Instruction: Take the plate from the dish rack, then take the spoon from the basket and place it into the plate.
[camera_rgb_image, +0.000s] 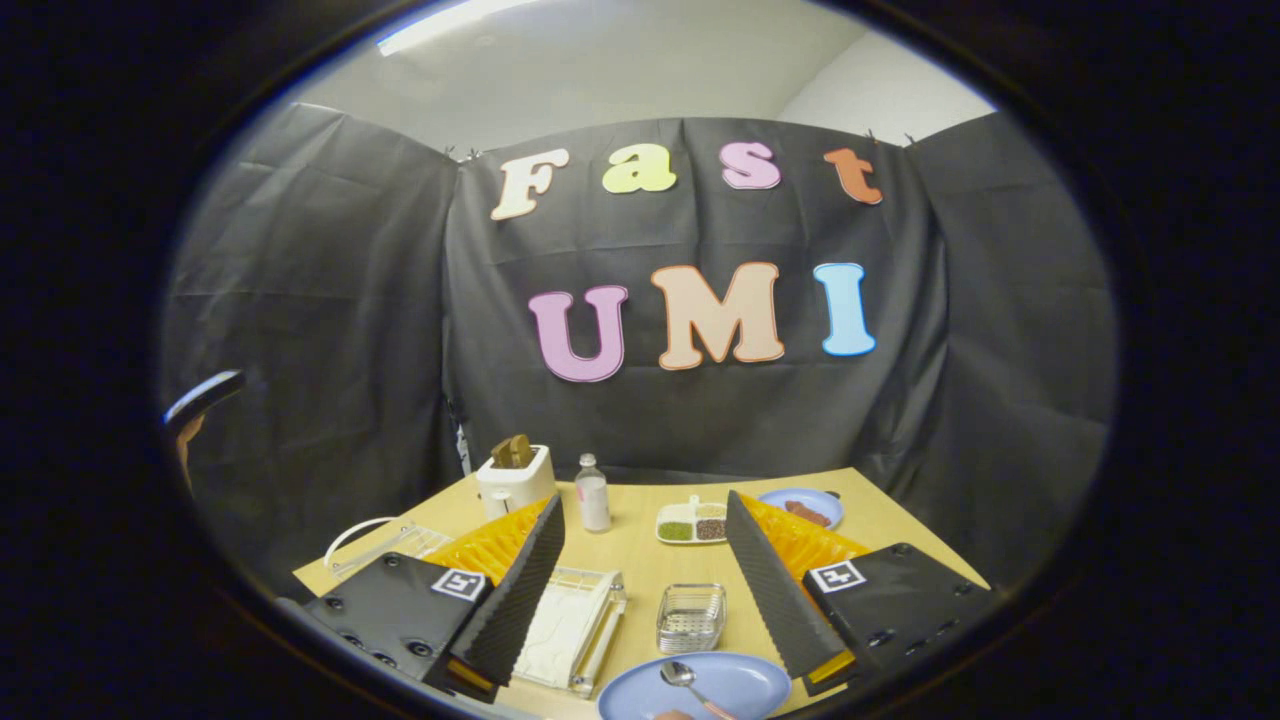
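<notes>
A light blue plate (735, 682) lies on the wooden table (640, 560) close below and between my fingers. A metal spoon (682, 678) rests in it, bowl pointing away, handle running back toward me. Just beyond the plate stands the small wire basket (690, 617), with nothing in it. To its left sits the white dish rack (570, 625), with no plate in it. My gripper (640, 590) hovers above them, open, with the ribbed black fingers (520, 590) spread wide and nothing between them.
At the back of the table stand a white toaster (515, 478) with bread, a small bottle (592, 492), a divided white dish (692, 523) of seeds and a second blue plate (803, 505) with food. A white wire holder (375, 540) lies at the left edge.
</notes>
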